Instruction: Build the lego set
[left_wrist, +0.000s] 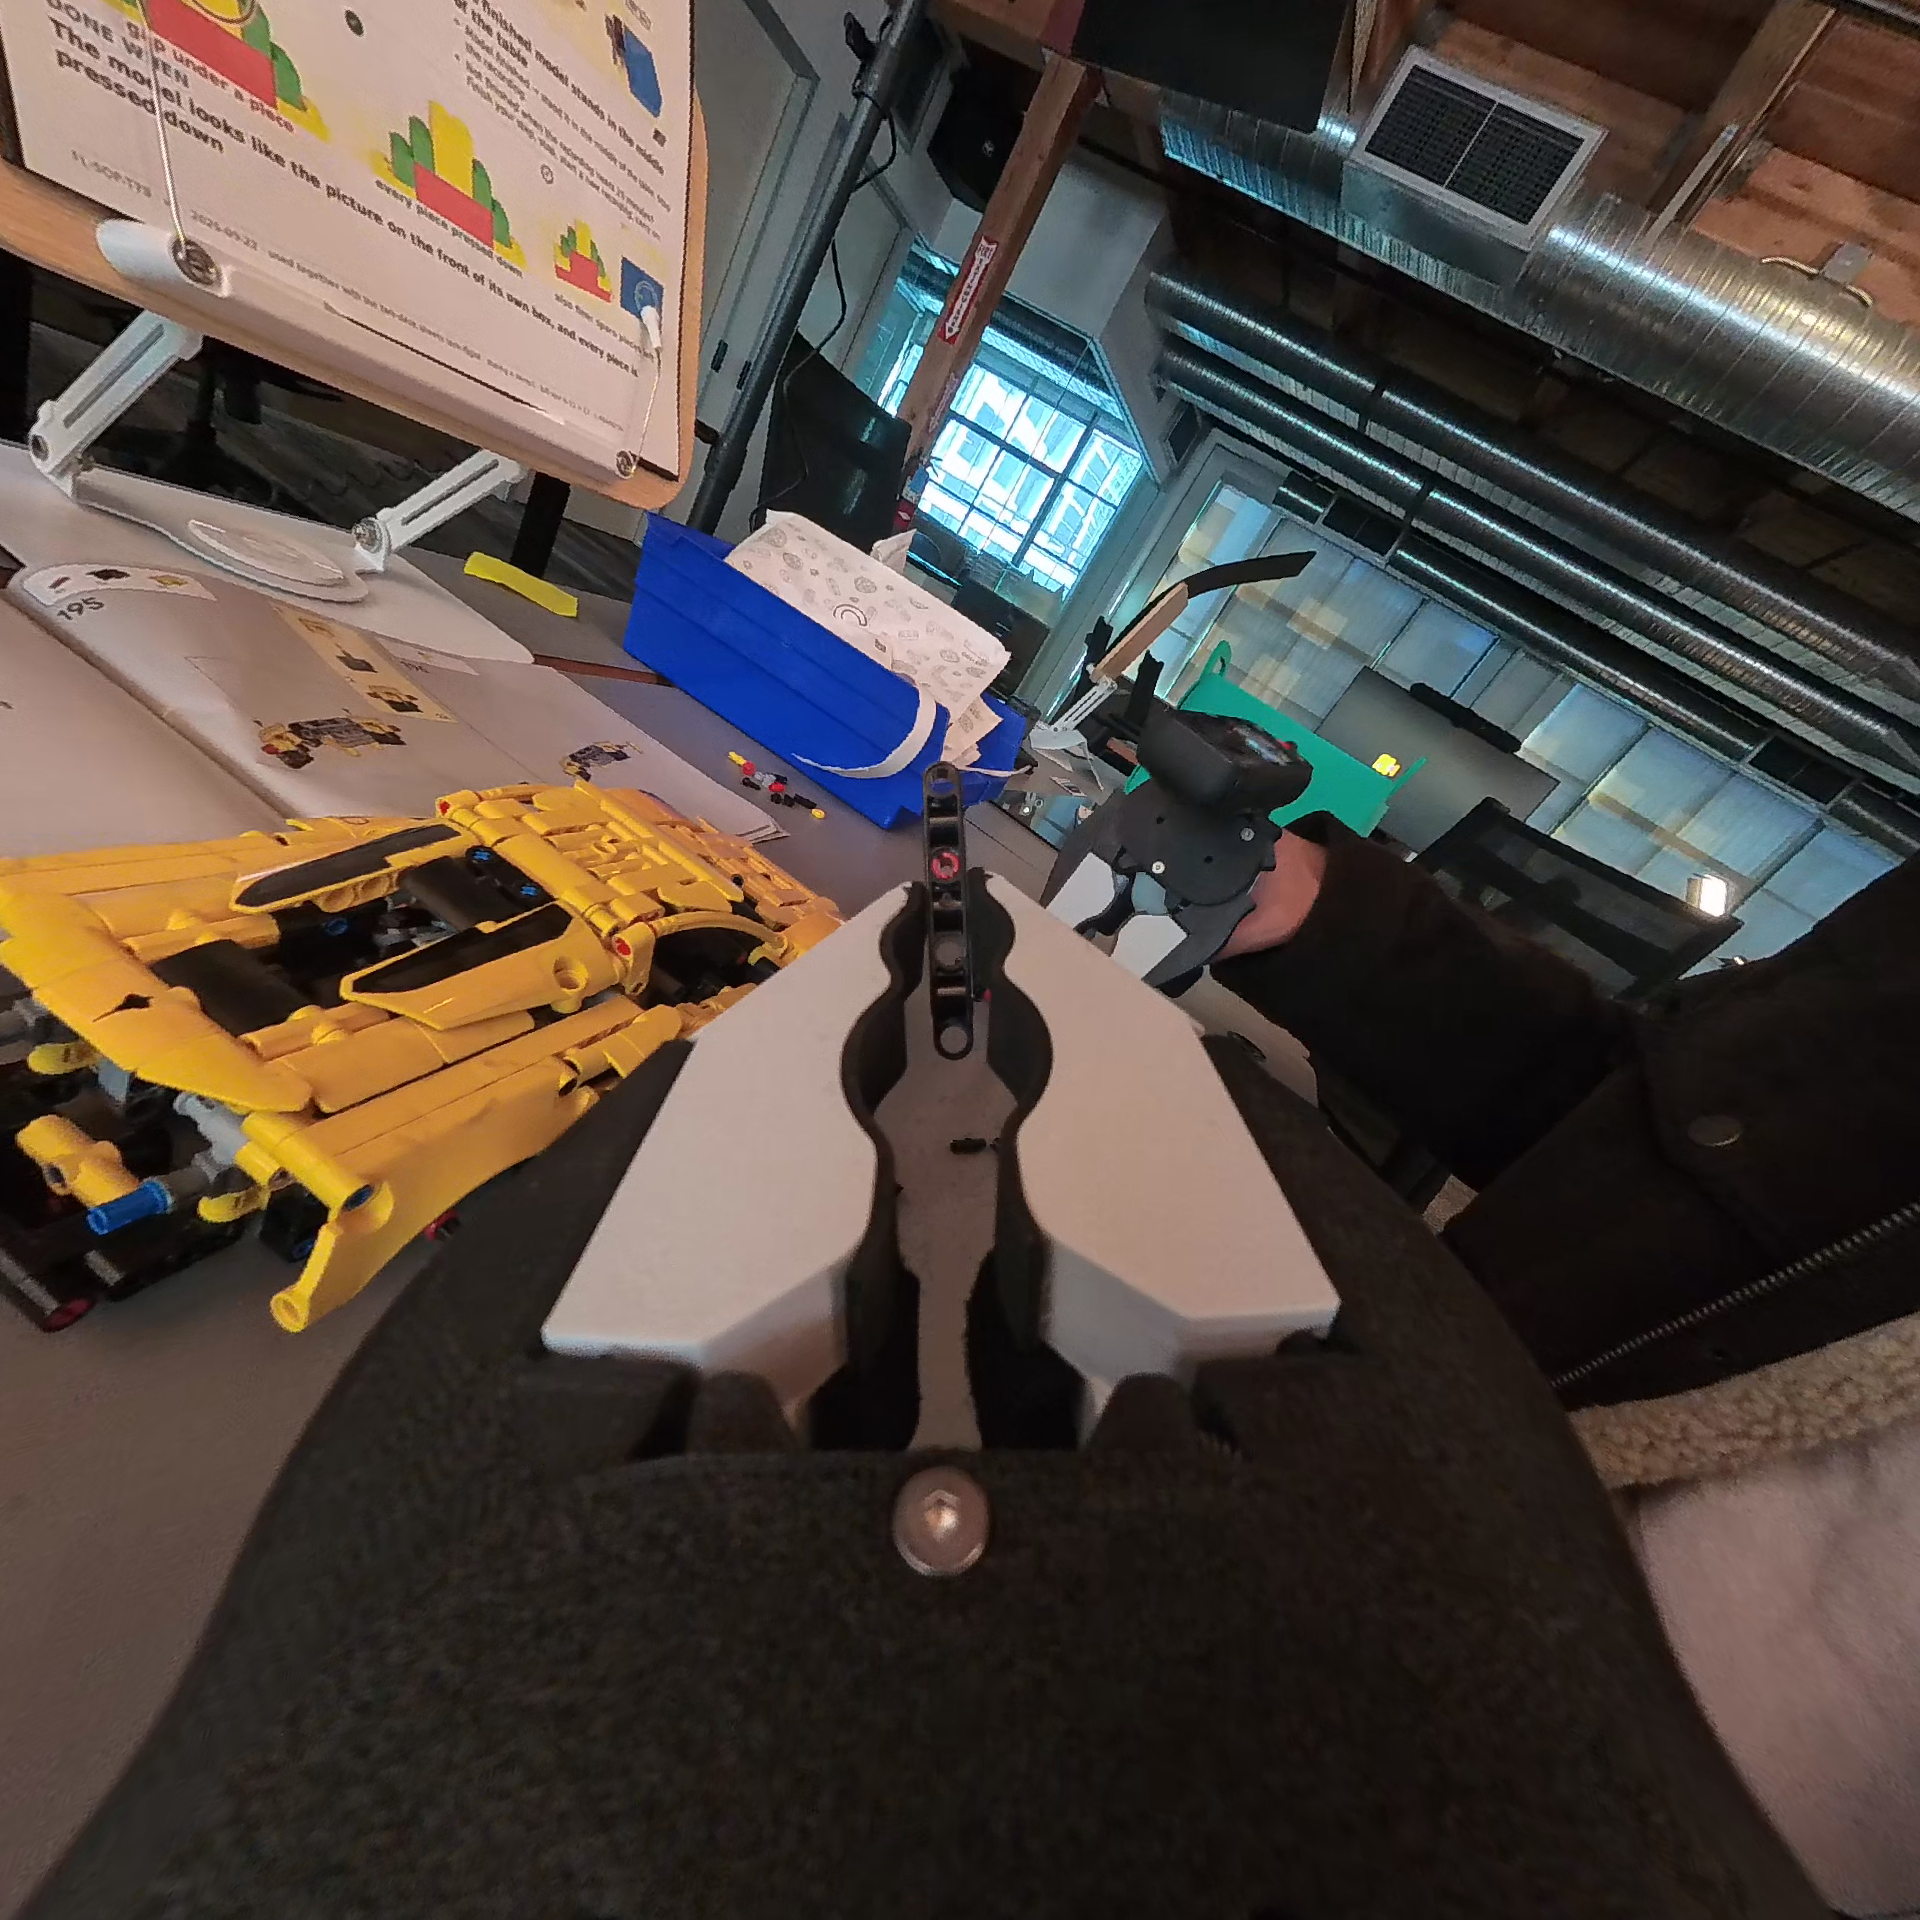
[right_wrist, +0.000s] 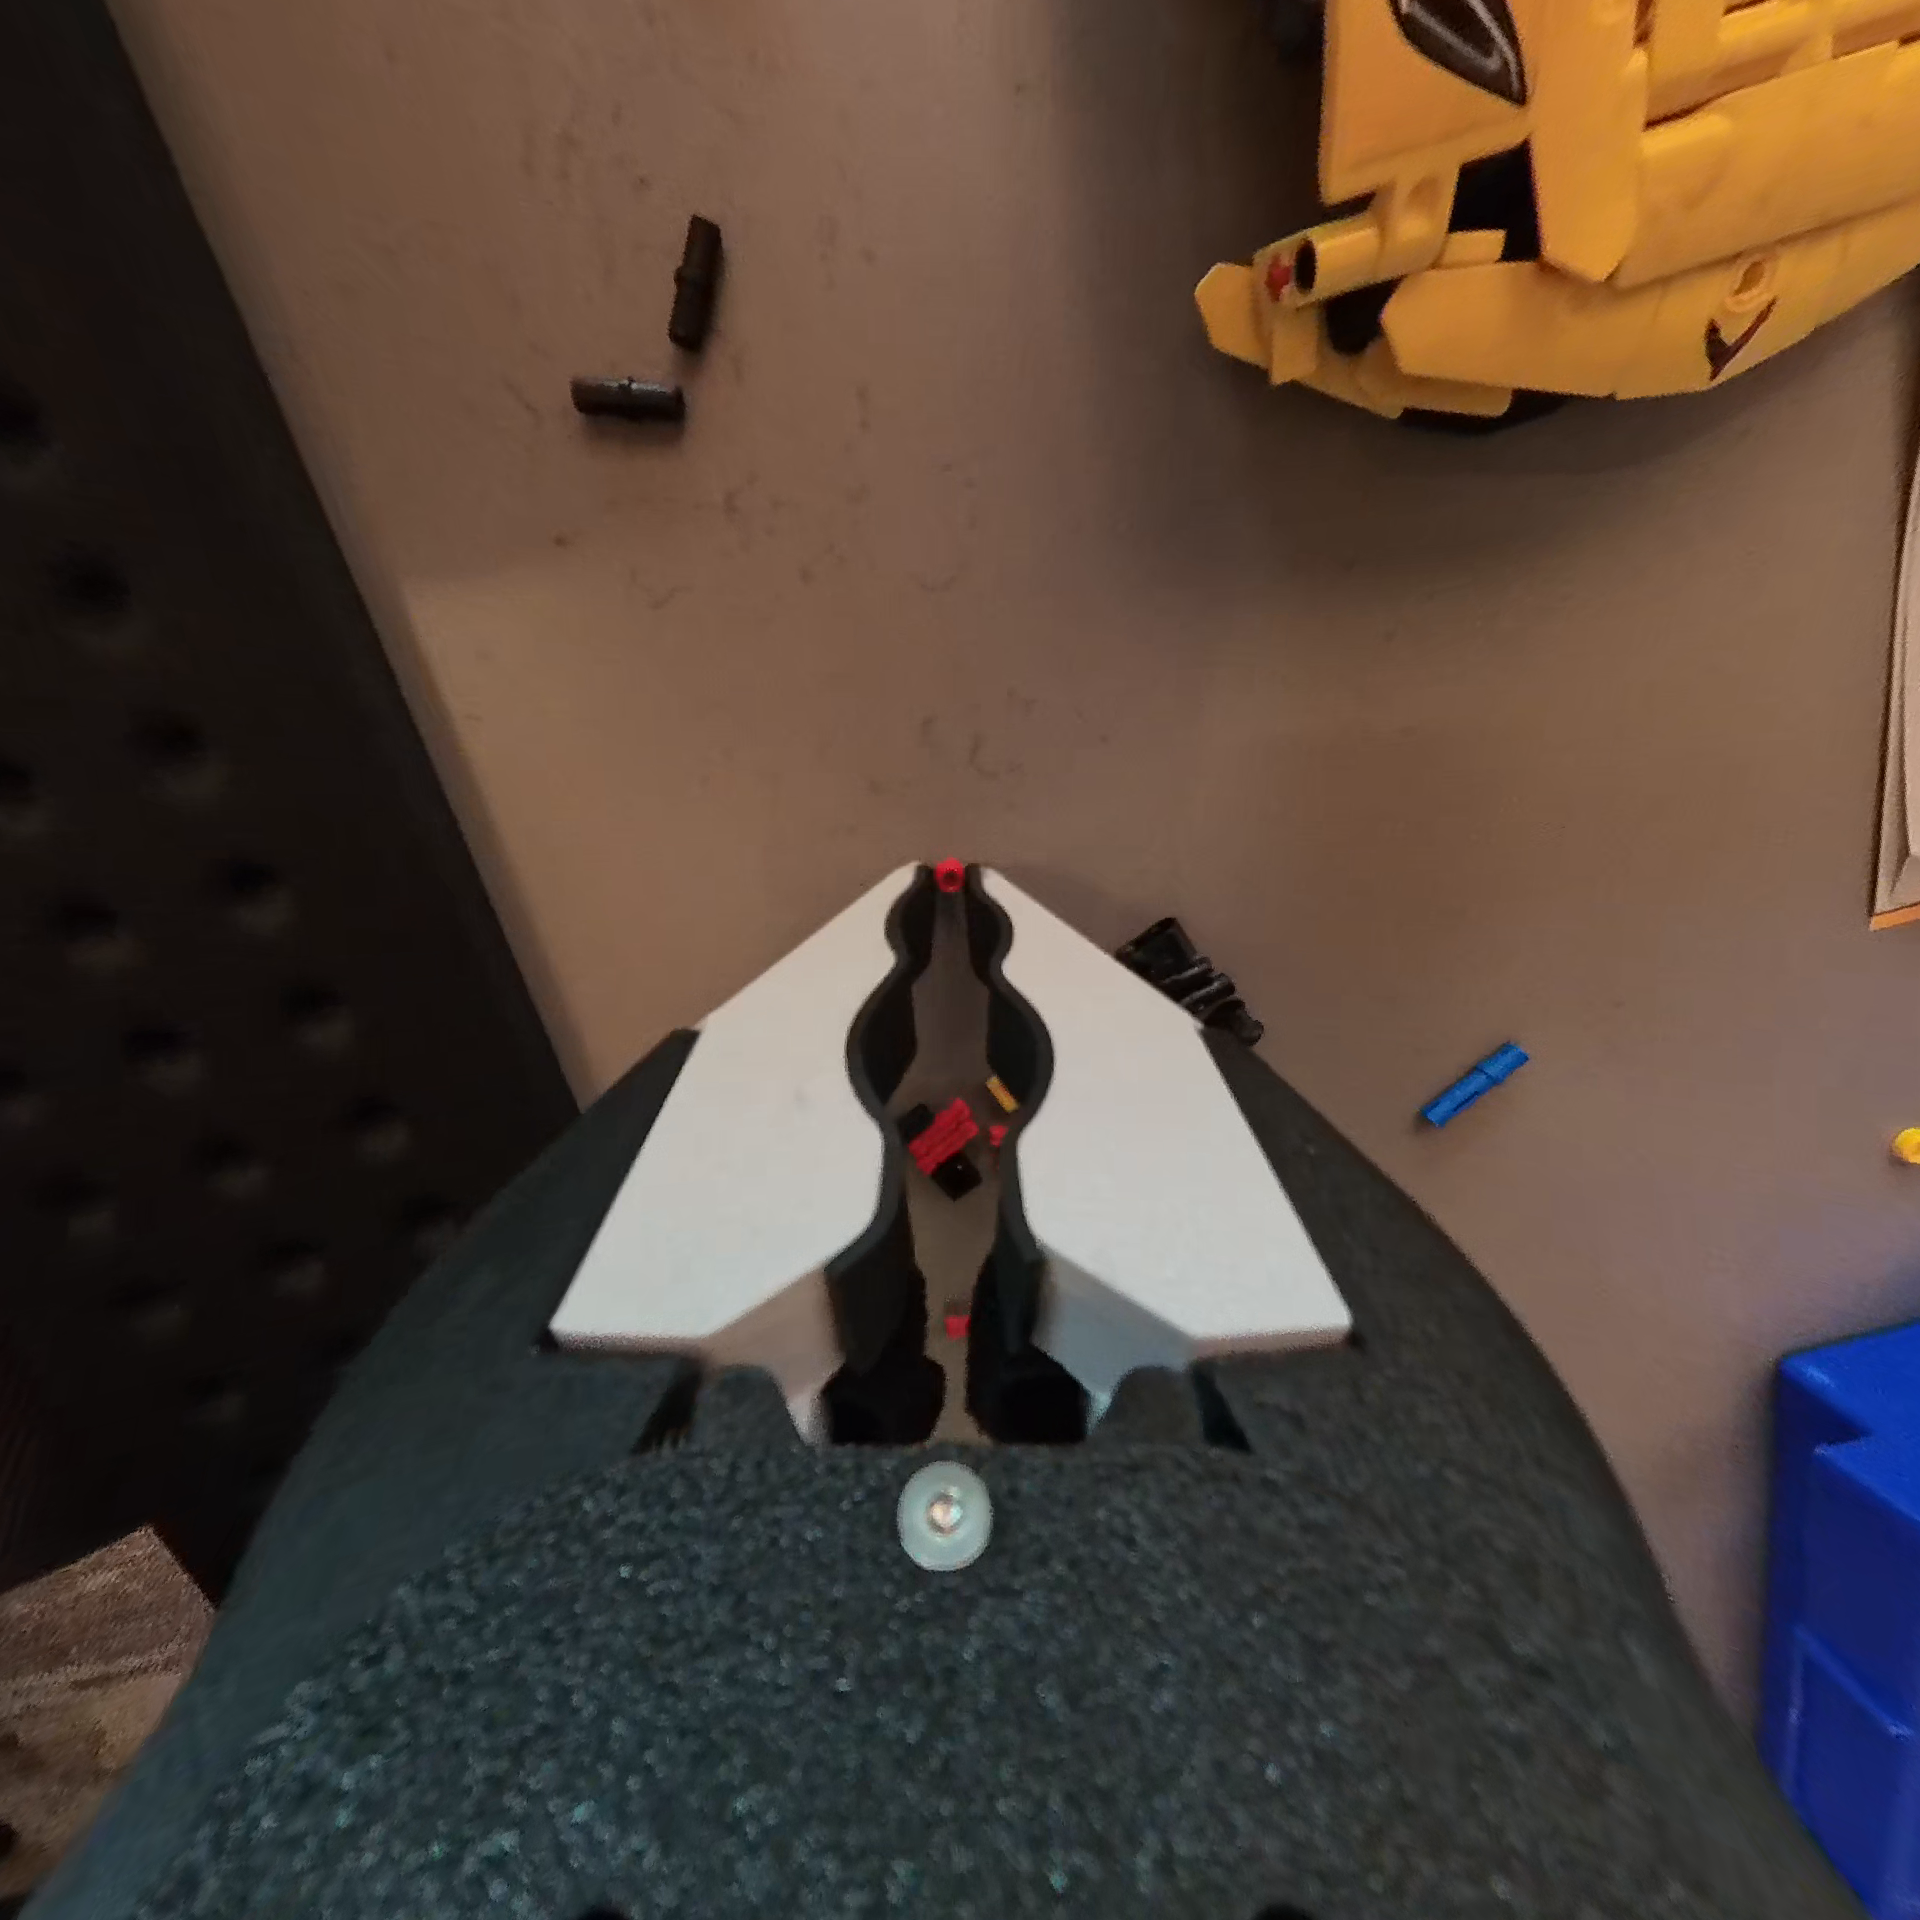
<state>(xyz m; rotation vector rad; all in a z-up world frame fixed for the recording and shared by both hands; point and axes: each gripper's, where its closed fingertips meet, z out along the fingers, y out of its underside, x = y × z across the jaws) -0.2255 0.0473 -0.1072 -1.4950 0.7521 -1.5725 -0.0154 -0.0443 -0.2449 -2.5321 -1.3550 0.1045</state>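
The black beam (left_wrist: 948, 914), a thin stiff strip of plastic with round holes and a red pin already in one hole, stands upright between the closed fingers of the left tool (left_wrist: 945, 904), which grips its lower half while the upper end sticks out free. It is likely very light and hard, so it should not bend, but its smooth narrow sides could let it turn or slip if it is pressed from the side; holding it low on the flat faces, as now, seems the safest place. The right tool (right_wrist: 948, 876) is closed on a small red pin (right_wrist: 948, 875) at the very tips, above the counter (right_wrist: 935, 644). This pin is tiny and probably easy to drop or shoot away. The yellow car (left_wrist: 395, 987), nearly built, lies on the counter just beside the left tool; it looks fragile at its thin panels. Two black pins (right_wrist: 665, 322) and a blue pin (right_wrist: 1473, 1084) lie loose near the right tool, and a blue bin (left_wrist: 790, 675) stands behind the car beside the open booklet (left_wrist: 312, 686).
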